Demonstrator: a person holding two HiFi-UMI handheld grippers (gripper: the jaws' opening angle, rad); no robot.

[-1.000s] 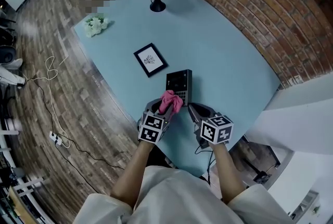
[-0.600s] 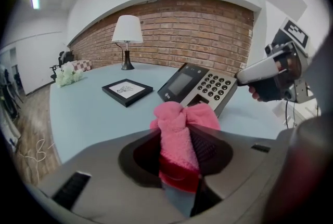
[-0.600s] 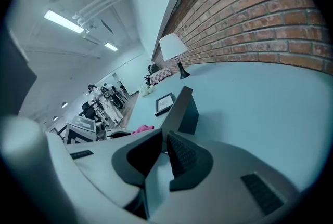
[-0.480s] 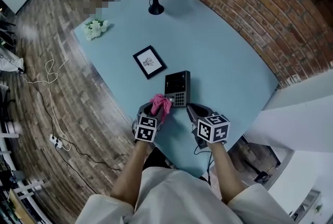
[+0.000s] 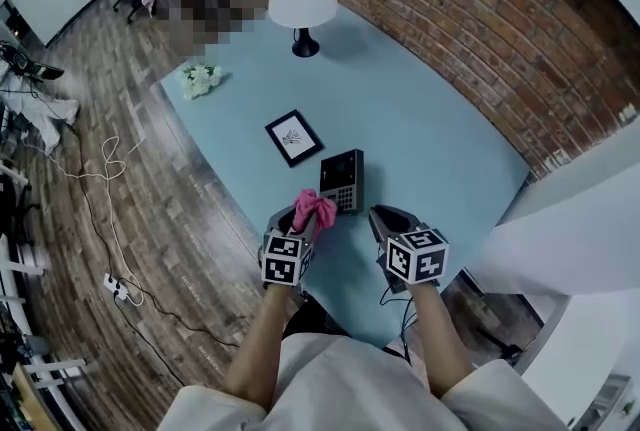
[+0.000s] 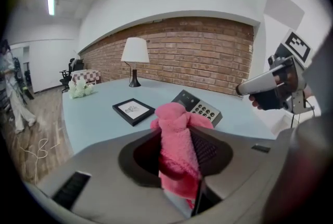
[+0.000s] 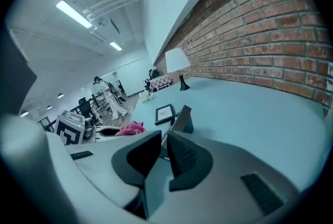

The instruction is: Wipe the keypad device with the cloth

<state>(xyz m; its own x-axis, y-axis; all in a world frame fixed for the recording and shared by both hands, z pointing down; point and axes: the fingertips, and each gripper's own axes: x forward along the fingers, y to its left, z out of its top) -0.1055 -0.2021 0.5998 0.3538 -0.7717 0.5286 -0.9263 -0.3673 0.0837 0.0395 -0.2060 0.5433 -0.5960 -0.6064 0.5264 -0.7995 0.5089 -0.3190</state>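
Clamping the pink cloth (image 5: 313, 208) between the jaws of the left tool (image 5: 304, 218), bunched and sticking up, just beside the keypad device (image 5: 343, 181) at its 7 o'clock. Hovering the right tool (image 5: 383, 218) at the device's 5 o'clock, jaws drawn together on nothing. Sitting on the blue table (image 5: 430, 119) with a picture frame (image 5: 294, 137) at 11 o'clock.

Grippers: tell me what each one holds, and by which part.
The left gripper pinches the pink cloth around its bunched middle, a tuft poking past the jaw tips. The right gripper holds nothing; its jaws are nearly together.
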